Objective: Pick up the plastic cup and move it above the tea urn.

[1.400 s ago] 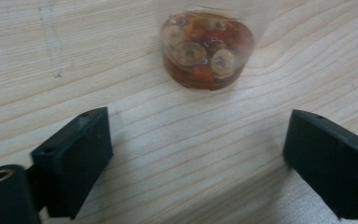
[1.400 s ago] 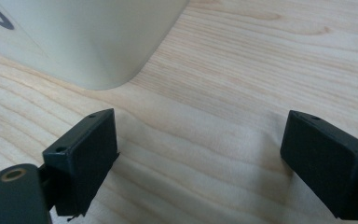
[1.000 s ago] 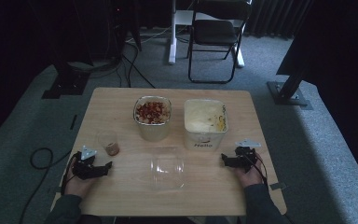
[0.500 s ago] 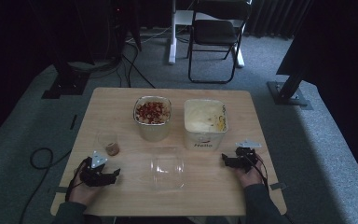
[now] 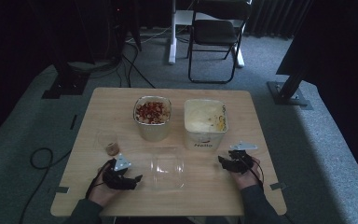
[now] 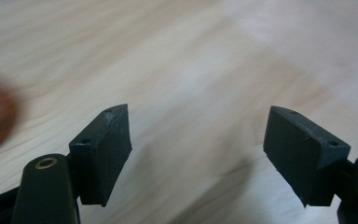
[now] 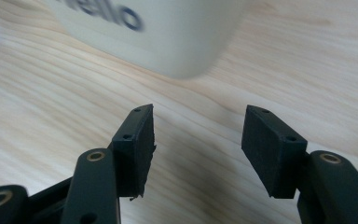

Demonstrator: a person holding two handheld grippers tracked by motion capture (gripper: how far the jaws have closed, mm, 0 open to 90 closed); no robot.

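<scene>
The left tongs (image 5: 136, 179) lie low over the desk (image 5: 121, 100) at its near left, just left of a clear bowl (image 5: 168, 169) that sits empty at the near middle. In the left gripper view its pads (image 6: 105, 149) stand apart with only bare wood between them, so they are released, gripping nothing. They narrowed a short while back. A small glass (image 5: 107, 141) with something brown at the bottom stands beyond these tongs, near but not touching; a blurred brown shape at the left edge of the left gripper view is probably that glass.

The right tongs (image 5: 222, 162) rest at the near right, pointing toward the bowl and well apart from it. Their jaws have just been closing, yet the right gripper view shows the pads (image 7: 133, 149) parted over empty wood, holding nothing. Just ahead of them stands a white tub (image 7: 158, 32) with blue lettering, its contents pale and yellowish in the high view. To its left is a second tub (image 5: 152, 116) filled with a red and tan mix.
</scene>
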